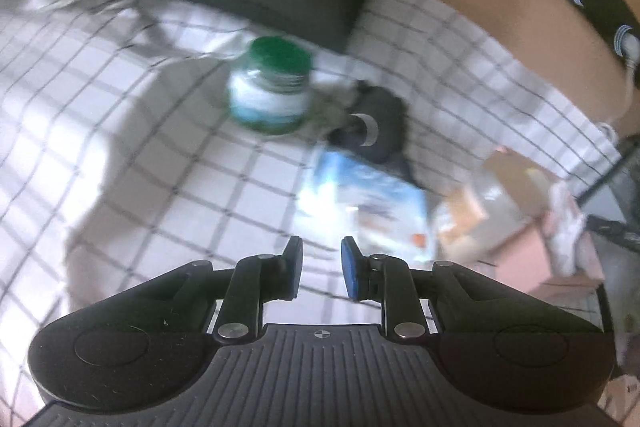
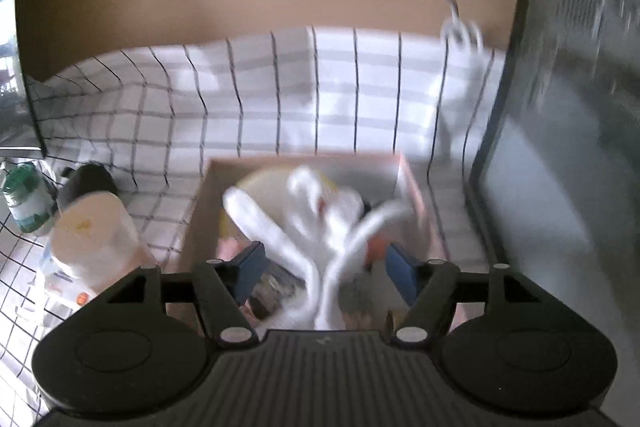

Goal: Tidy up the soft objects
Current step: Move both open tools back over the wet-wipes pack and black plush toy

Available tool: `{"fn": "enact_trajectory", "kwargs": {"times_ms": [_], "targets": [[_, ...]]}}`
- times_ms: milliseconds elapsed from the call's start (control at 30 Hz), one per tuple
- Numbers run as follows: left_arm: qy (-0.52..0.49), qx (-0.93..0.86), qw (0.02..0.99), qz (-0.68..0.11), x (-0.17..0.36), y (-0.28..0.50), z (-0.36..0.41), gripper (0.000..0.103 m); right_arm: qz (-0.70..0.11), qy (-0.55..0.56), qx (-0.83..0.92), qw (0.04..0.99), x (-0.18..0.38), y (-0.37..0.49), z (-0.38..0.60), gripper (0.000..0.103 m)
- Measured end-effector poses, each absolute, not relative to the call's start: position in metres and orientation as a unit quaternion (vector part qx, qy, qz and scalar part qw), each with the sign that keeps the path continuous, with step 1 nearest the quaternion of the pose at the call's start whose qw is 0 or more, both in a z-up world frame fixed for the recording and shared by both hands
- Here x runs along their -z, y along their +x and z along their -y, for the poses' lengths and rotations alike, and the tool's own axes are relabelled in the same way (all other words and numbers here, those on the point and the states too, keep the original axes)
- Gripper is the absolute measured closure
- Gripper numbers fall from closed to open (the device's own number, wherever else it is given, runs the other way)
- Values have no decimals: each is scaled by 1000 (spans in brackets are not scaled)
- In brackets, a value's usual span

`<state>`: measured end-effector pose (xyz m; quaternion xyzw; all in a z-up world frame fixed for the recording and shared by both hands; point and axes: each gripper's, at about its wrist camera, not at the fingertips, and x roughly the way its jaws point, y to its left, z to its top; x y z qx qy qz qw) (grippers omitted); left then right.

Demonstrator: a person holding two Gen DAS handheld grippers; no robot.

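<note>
The right gripper (image 2: 322,273) hung over the pink box (image 2: 410,179), fingers apart, white soft item (image 2: 304,227) lying loose inside; the left gripper (image 1: 321,269), fingers narrowly apart and empty, probably needed the dark sock (image 1: 380,119) next

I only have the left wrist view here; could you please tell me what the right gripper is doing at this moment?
Observer: The right gripper hangs over the pink box, with its fingers wide apart.
Operator: Thank you. Is anything between its fingers?
Observer: Yes, blurred white cloth sits between them above the box, but the pads do not press on it.
</note>
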<state>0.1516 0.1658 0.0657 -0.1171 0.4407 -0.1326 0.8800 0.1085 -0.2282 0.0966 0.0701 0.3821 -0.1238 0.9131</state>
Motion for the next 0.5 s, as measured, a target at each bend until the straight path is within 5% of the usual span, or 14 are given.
{"fn": "enact_trajectory", "kwargs": {"times_ms": [500], "targets": [[-100, 128, 909, -384, -107, 170, -216, 80, -339, 102, 16, 935, -203, 173, 118, 34]]}}
